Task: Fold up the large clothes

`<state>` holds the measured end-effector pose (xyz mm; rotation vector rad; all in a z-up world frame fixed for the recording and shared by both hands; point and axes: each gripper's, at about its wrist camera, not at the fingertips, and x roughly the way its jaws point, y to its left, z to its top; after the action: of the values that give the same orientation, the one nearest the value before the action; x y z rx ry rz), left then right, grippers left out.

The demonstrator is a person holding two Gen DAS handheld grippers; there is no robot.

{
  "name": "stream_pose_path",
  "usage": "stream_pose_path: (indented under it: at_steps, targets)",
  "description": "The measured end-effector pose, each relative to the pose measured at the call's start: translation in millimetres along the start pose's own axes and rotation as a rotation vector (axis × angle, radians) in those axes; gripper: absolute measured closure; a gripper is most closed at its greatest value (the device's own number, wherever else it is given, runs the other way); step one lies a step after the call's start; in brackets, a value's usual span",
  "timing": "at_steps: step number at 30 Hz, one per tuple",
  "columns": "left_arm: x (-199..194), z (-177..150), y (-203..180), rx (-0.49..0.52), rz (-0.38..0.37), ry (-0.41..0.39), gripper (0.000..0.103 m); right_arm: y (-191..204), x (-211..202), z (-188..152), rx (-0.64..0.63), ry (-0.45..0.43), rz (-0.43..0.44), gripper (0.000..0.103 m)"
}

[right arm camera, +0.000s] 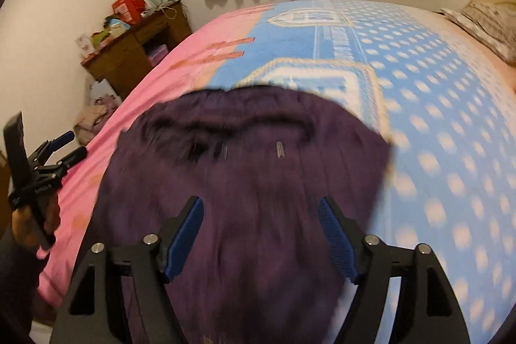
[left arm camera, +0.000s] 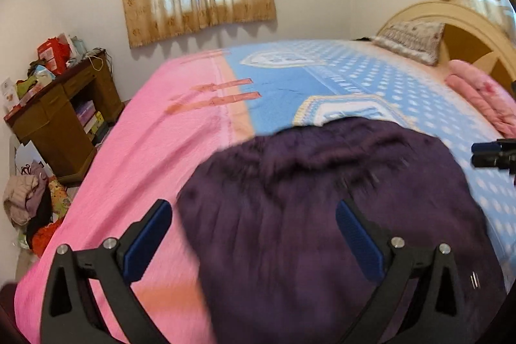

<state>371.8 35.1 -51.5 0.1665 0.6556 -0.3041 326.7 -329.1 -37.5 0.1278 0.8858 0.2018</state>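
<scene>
A large dark purple garment [left arm camera: 322, 202] lies folded in a rounded heap on the bed, also in the right wrist view [right arm camera: 251, 176]. My left gripper [left arm camera: 254, 234] is open above the garment's left edge, its blue pads [left arm camera: 148, 240] wide apart and holding nothing. My right gripper [right arm camera: 261, 234] is open above the garment's near part, empty. The left gripper also shows at the left edge of the right wrist view [right arm camera: 69, 145]. Part of the right gripper shows at the right edge of the left wrist view [left arm camera: 493, 153].
The bed has a pink and blue dotted cover [left arm camera: 145, 144]. A pillow [left arm camera: 409, 37] and a folded pink blanket [left arm camera: 480, 95] lie by the headboard. A cluttered wooden desk [left arm camera: 61, 105] and a clothes pile [left arm camera: 25, 199] stand left of the bed.
</scene>
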Motion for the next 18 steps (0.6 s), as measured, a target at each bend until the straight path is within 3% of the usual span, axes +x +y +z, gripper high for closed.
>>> stream_pose_path:
  at_steps: [5,10,15,18]
  targets:
    - [-76,-107,19,-0.116,-0.048,0.056,0.0,-19,-58,-119,0.069,0.053,0.012,0.026]
    - [-105,-199,13,-0.218,-0.076,0.128,0.0,-26,-69,-217,0.179,0.067,0.054,0.026]
    - [-111,-226,0,-0.271,-0.105,0.101,0.005,-13,-68,-259,0.198,0.008,0.12,0.026]
    - [-110,-229,-7,-0.274,-0.122,0.077,0.011,-2,-62,-270,0.206,0.013,0.227,0.028]
